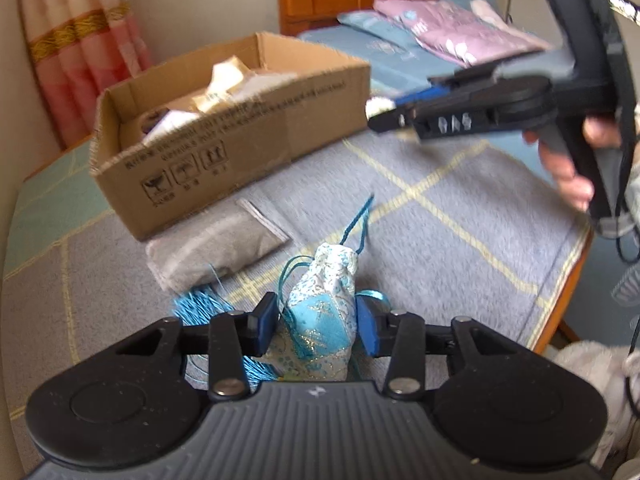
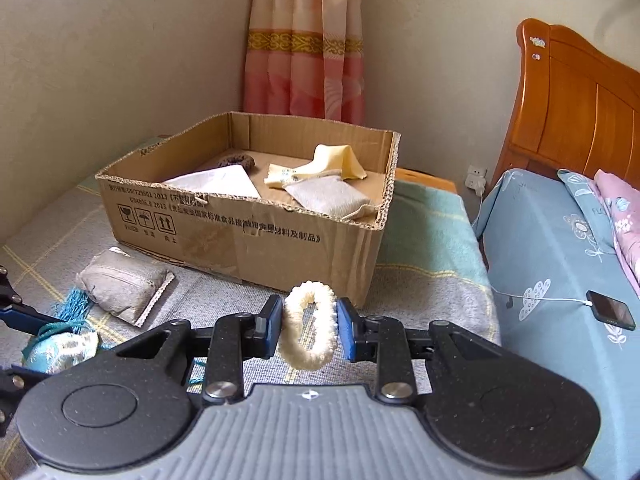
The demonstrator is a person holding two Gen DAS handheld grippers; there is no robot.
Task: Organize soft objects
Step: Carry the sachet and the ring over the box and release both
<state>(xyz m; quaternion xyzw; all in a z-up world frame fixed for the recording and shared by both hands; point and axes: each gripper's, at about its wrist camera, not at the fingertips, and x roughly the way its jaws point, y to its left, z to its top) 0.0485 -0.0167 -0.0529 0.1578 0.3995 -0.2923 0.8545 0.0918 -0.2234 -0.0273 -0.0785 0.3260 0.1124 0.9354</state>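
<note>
The bed, under a napped grey-and-green plaid blanket, carries a shallow corrugated box at twelve o'clock from both grippers; cloth pads and a dark ring already lie inside. At ten o'clock of the right gripper a plump grey pouch rests just in front of the box. The left gripper is closed on a blue brocade sachet, soft, light and slick, with a loose tassel; it is best pinched at its full middle. The right gripper squeezes a cream scrunchie, a fuzzy, springy loop, weightless and unbreakable, and holds it up across its sides.
</note>
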